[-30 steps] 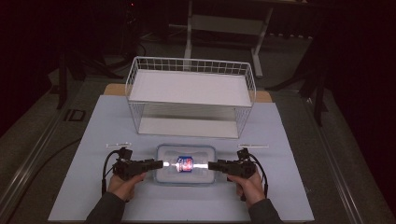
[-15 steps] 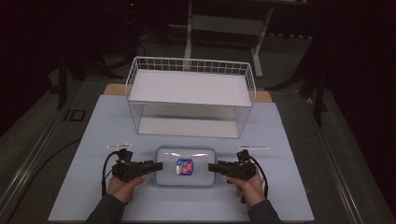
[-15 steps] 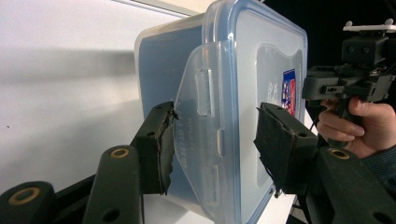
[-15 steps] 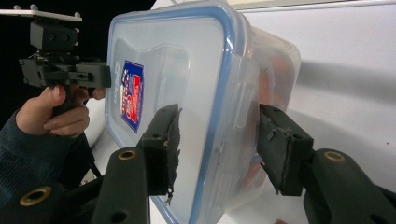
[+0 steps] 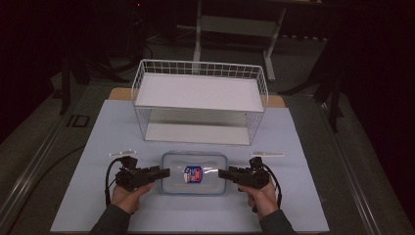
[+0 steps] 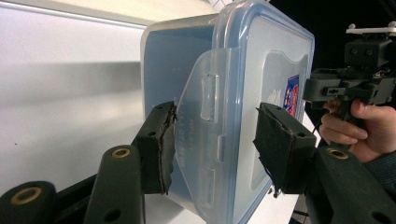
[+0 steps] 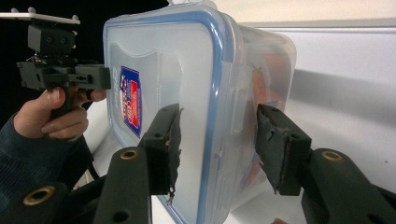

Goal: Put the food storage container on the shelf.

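Left tongs [image 6: 212, 144] pinch the container [image 5: 194, 172]'s end latch [image 6: 205, 140]; right tongs [image 7: 217, 149] straddle its other end, gaps visible.

The box [image 5: 195, 172] is clear, glossy plastic with a smooth blue-rimmed lid [image 6: 261, 93]. The basket [image 5: 200, 100] is thin white wire, and the table [image 5: 98, 132] wears a matt pale sheet. Each hand-held gripper's pads [image 7: 170, 144] are rough, frayed black foam.

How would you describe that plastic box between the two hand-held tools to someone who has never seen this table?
Start at the white wire basket at the back of the pale table mat. Just in front of it lies a clear, flat food box with rounded corners. Its blue-edged lid and red-and-blue sticker set it apart.
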Demonstrator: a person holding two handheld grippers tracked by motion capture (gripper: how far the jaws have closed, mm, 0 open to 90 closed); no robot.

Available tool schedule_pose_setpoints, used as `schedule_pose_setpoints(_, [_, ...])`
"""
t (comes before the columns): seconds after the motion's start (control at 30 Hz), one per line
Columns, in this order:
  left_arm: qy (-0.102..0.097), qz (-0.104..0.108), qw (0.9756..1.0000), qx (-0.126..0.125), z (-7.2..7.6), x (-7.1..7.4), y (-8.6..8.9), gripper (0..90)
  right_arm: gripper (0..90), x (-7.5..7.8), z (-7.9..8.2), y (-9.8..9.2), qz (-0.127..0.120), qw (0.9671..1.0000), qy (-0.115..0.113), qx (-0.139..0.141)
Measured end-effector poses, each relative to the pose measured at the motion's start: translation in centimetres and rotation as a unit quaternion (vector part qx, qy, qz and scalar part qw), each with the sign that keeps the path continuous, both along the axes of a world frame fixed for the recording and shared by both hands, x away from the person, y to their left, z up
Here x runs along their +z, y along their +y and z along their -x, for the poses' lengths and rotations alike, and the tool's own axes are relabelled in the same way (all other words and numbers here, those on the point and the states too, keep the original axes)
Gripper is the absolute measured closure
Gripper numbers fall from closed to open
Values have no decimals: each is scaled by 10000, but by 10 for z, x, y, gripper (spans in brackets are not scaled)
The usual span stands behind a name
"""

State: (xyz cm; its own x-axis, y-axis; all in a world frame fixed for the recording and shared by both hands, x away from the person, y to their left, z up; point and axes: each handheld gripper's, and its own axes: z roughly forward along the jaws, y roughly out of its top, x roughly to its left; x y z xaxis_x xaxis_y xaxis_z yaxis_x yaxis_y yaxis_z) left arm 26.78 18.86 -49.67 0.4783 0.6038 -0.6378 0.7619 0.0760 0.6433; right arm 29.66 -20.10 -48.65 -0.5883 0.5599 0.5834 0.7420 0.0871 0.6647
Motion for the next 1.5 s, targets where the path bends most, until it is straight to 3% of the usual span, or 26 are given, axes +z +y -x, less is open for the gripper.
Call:
schedule_pose_setpoints(0.63, [-470, 3, 9989, -20, 3, 18, 0, 488, 514, 21, 5, 0, 44, 9982, -597, 15])
schedule_pose_setpoints(1.27, [-904, -4, 9959, -46, 1, 42, 0, 488, 514, 45, 8, 0, 14, 9944, -1055, -24])
schedule_pose_setpoints(1.5, [-1091, 33, 9940, -43, -1, 57, 0, 488, 515, 61, 8, 0, 22, 9915, -1303, -45])
